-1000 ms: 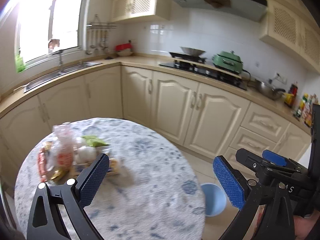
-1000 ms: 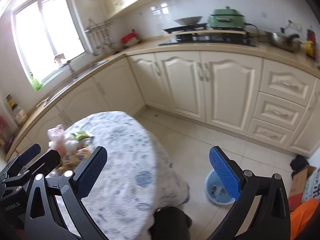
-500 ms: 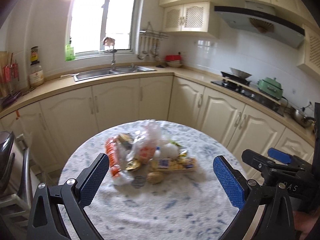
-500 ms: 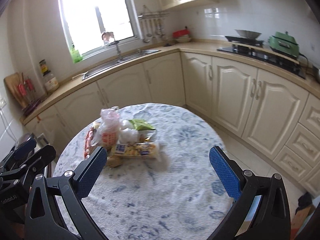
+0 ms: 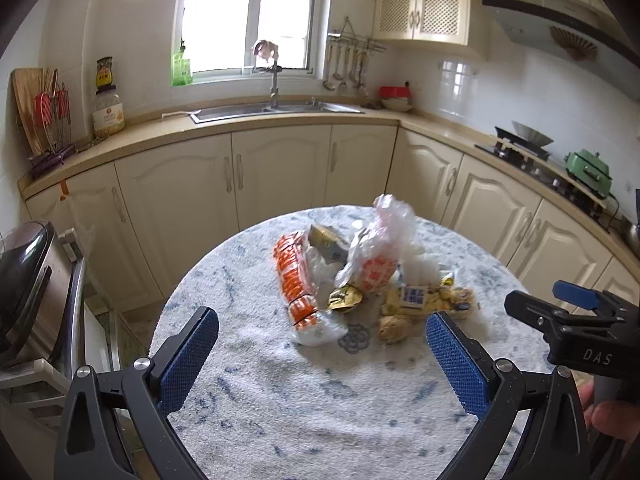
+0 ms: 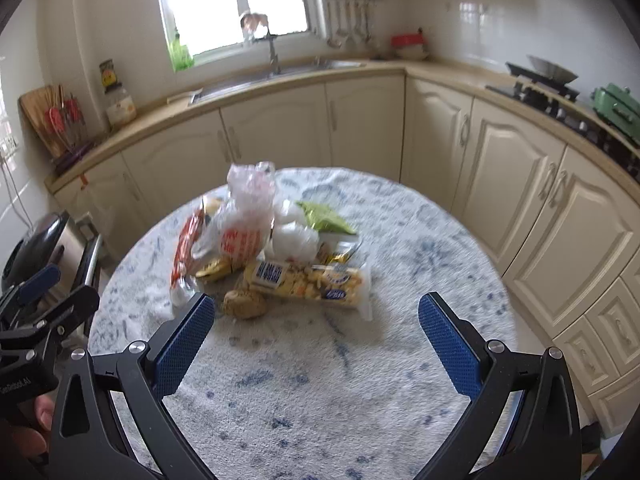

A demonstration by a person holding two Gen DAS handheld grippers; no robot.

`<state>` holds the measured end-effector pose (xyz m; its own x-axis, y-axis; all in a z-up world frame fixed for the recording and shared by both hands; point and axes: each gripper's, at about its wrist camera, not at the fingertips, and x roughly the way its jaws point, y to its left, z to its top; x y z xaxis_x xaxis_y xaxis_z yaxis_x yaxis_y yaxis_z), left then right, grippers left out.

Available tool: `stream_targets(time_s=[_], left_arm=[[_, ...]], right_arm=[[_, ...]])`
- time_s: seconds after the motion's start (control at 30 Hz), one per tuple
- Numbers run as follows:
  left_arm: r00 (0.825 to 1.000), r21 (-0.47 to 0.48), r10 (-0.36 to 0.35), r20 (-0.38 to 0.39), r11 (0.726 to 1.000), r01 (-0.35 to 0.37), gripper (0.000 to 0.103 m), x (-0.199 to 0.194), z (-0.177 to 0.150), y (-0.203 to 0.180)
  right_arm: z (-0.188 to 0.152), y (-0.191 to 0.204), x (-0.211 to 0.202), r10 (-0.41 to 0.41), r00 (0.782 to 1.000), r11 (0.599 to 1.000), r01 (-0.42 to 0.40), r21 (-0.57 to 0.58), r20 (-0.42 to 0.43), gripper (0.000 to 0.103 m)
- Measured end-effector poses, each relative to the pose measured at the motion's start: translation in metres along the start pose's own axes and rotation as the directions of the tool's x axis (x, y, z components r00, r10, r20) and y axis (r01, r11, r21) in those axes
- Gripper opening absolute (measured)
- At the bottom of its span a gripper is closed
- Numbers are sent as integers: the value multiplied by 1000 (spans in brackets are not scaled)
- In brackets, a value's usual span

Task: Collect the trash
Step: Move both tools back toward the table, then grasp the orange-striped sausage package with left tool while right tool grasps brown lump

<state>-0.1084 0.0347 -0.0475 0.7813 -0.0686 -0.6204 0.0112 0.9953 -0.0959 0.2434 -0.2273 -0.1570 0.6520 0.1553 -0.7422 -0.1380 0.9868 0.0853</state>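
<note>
A heap of trash lies on a round table with a white and blue cloth (image 5: 280, 408) (image 6: 320, 392). It holds an orange wrapper (image 5: 294, 280) (image 6: 182, 250), a clear bag with red print (image 5: 376, 256) (image 6: 244, 224), a yellow snack packet (image 5: 430, 298) (image 6: 308, 280), a brown crumpled ball (image 5: 394, 328) (image 6: 244, 304), white tissue (image 6: 292, 236) and a green wrapper (image 6: 328, 216). My left gripper (image 5: 320, 356) is open and empty, short of the heap. My right gripper (image 6: 316, 344) is open and empty, just before the ball and packet.
Cream cabinets and a counter with a sink (image 5: 272, 110) curve behind the table. A stove with a green pot (image 5: 588, 168) is at the right. A dark appliance on a metal rack (image 5: 24, 280) stands left of the table.
Both views have swung left, from the floor and blue bin to the table. The heap now sits centred ahead of both open grippers and closer.
</note>
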Motion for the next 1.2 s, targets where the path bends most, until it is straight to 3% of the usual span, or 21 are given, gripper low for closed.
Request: stream_targets(time_s=[0.27, 0.6, 0.77, 0.83, 0.9, 0.93, 0.97, 1.03, 1.07, 1.2], left_arm=[[996, 11, 47, -78, 999, -47, 102, 67, 9, 19], [986, 0, 60, -158, 998, -61, 101, 166, 35, 44], [980, -39, 18, -197, 999, -26, 99, 212, 51, 53], [974, -48, -4, -226, 999, -7, 88, 230, 59, 55], [963, -68, -48, -264, 997, 31, 78, 249, 64, 57], [967, -49, -35, -251, 999, 24, 76, 254, 68, 56], [967, -34, -42, -253, 999, 34, 68, 259, 73, 54], [966, -28, -65, -249, 998, 59, 53, 265, 80, 53], [964, -33, -88, -250, 996, 82, 38, 267, 83, 53], [961, -54, -105, -255, 994, 95, 30, 274, 92, 60]], right_arm=[[-17, 26, 68, 88, 987, 996, -89, -9, -134, 103], [-20, 44, 112, 92, 978, 995, -97, -19, -190, 94], [-17, 57, 130, 83, 976, 995, -93, -43, -200, 86], [-17, 60, 136, 81, 976, 995, -92, -45, -203, 80], [-18, 65, 139, 59, 979, 995, -74, -69, -193, 64], [-19, 67, 139, 53, 981, 995, -69, -79, -188, 58], [-19, 66, 138, 65, 981, 994, -80, -76, -182, 49], [-19, 64, 136, 79, 980, 994, -92, -63, -180, 49], [-19, 63, 135, 80, 981, 994, -92, -61, -178, 49], [-23, 52, 125, 123, 978, 992, -127, -12, -171, 49]])
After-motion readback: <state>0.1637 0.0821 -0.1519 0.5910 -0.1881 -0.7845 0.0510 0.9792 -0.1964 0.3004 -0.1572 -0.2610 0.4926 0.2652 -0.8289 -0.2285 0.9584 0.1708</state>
